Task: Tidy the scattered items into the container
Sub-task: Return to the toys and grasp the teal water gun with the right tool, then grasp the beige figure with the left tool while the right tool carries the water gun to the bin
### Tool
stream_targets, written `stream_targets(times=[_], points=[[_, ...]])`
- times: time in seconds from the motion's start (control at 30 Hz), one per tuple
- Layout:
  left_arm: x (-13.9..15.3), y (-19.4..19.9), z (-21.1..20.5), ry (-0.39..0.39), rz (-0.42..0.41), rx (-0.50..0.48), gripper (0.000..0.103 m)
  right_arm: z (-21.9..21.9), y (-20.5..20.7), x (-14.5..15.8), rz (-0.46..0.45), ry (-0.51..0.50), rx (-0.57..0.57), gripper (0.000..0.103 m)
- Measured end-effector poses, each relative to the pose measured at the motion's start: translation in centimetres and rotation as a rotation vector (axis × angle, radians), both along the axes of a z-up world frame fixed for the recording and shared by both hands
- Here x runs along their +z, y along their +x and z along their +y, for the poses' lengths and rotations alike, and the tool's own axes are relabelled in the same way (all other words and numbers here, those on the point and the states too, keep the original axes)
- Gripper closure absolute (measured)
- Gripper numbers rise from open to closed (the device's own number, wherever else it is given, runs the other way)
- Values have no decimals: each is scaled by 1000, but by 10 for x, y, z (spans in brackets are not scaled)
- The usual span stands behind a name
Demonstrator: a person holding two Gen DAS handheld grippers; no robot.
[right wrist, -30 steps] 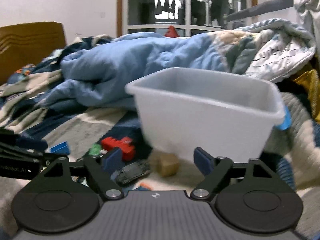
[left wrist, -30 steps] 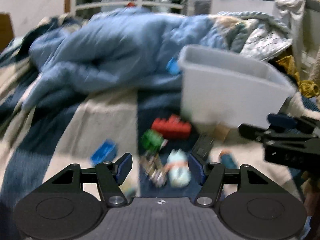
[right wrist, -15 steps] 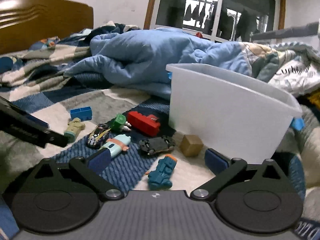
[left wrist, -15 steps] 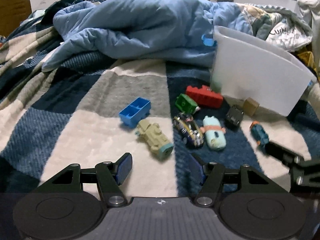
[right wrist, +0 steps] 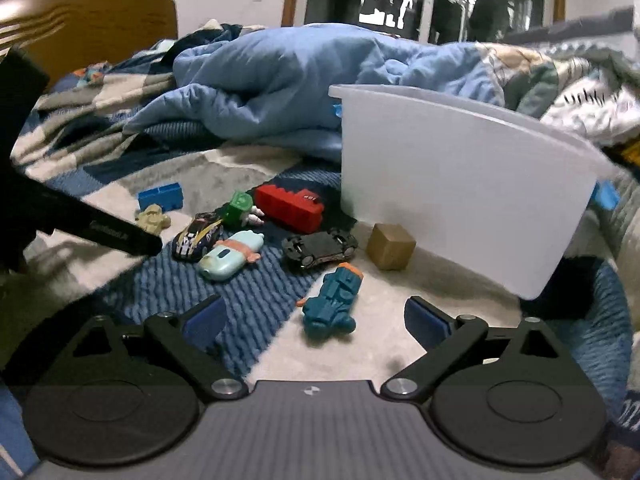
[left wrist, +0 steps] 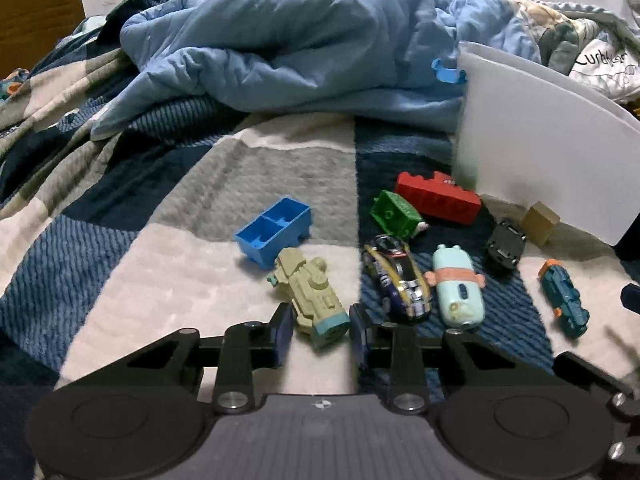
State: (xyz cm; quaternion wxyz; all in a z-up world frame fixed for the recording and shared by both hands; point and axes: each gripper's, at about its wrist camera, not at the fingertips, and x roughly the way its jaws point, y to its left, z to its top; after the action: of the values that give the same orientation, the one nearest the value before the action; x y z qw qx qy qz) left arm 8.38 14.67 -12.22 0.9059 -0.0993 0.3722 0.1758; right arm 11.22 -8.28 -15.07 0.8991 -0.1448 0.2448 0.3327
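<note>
Lying on the plaid blanket (left wrist: 168, 264), the beige toy (left wrist: 310, 294) runs its long axis from 11 to 5 o'clock in the left view, teal end nearest the left gripper (left wrist: 318, 334), whose half-closed fingers flank that end; contact cannot be told. The right gripper (right wrist: 314, 322) is spread wide around the teal toy (right wrist: 332, 304), which points its orange tip toward 1 o'clock. Only the right view shows the bin (right wrist: 460, 184) wall whole, at 1 o'clock; only the left shows the beige toy clearly.
</note>
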Motion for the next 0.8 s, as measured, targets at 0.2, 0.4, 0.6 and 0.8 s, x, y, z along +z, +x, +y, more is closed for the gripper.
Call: stream_targets(times=[0.2, 0.4, 0.6, 0.8], points=[[-3, 1, 11, -16, 27, -32, 68, 0, 8, -4, 69, 41, -54, 5], [-2, 5, 10, -4, 37, -52, 72, 22, 22, -9, 120, 9, -128, 43], [4, -10, 16, -50, 2, -67, 72, 30, 28, -16, 100, -49, -183, 54], [24, -23, 10, -57, -38, -116, 72, 18, 21, -9, 121, -14, -152, 62]])
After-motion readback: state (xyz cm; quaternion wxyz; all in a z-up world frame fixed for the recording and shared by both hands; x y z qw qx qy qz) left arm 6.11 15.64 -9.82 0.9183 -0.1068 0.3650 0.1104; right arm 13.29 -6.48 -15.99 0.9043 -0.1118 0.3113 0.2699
